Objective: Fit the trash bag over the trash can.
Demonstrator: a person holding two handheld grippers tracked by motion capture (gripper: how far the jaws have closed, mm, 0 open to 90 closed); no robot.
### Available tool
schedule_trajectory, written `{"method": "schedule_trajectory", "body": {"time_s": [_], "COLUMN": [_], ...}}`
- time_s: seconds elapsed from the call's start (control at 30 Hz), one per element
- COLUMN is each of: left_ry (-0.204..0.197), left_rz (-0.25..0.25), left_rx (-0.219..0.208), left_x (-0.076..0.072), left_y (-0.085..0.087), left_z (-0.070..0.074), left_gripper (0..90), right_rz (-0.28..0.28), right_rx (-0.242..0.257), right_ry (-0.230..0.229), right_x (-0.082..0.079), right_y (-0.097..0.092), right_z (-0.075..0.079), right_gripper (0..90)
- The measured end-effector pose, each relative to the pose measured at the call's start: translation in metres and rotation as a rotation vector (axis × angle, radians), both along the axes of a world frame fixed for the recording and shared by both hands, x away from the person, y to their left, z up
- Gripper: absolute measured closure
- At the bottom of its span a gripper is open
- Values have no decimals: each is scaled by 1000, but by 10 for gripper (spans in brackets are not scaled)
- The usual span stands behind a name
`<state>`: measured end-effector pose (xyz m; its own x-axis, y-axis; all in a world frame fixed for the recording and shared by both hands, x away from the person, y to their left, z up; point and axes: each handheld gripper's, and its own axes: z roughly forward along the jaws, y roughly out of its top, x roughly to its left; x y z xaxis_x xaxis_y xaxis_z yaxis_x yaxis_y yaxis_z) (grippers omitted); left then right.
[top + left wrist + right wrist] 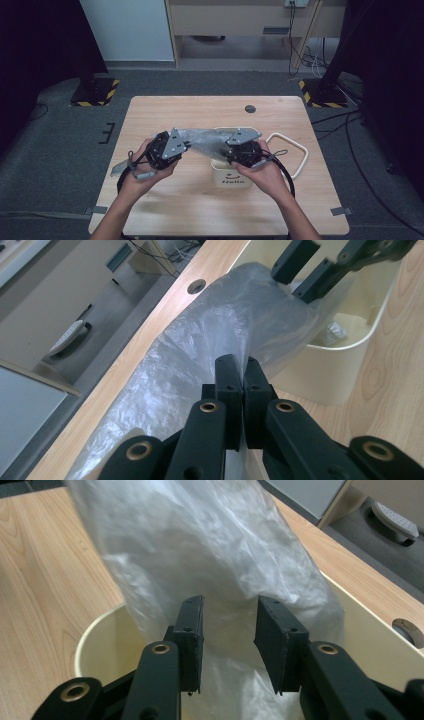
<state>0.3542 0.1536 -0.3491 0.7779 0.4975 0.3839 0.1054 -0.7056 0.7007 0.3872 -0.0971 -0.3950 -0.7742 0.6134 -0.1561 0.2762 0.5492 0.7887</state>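
A clear plastic bag (200, 140) stretches between both grippers above the table. In the left gripper view, my left gripper (243, 375) is shut on a fold of the bag (190, 360); in the high view it (188, 145) is left of the bin. The cream bin (232, 177) has "Hello" printed on its front. My right gripper (230, 610) stands open over the bin's mouth (95, 630). The bag (210, 545) hangs between its jaws and the pads do not squeeze it. That gripper (305, 270) also appears at the top of the left gripper view, above the bin (350, 365).
A cream rounded-square ring (290, 150) lies on the wooden table (200, 107) right of the bin. A round cable hole (250, 108) sits near the far edge. Black cables trail from both grippers toward the person. Stand bases with striped tape sit on the floor beyond the table.
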Motion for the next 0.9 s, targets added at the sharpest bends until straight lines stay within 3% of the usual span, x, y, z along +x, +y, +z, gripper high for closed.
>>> {"method": "schedule_trajectory", "body": {"time_s": [0.4,0.9], "left_ry": [17,23], "left_rz": [3,5], "left_rx": [35,8], "left_x": [9,11], "left_y": [-7,-6], "left_z": [-5,-7], "left_gripper": [889,891], "right_rz": [29,96], "right_rx": [35,37], "right_ry": [-15,-44], "right_x": [-5,-4], "right_y": [5,37], "right_z": [7,17], "right_gripper": [558,408]}}
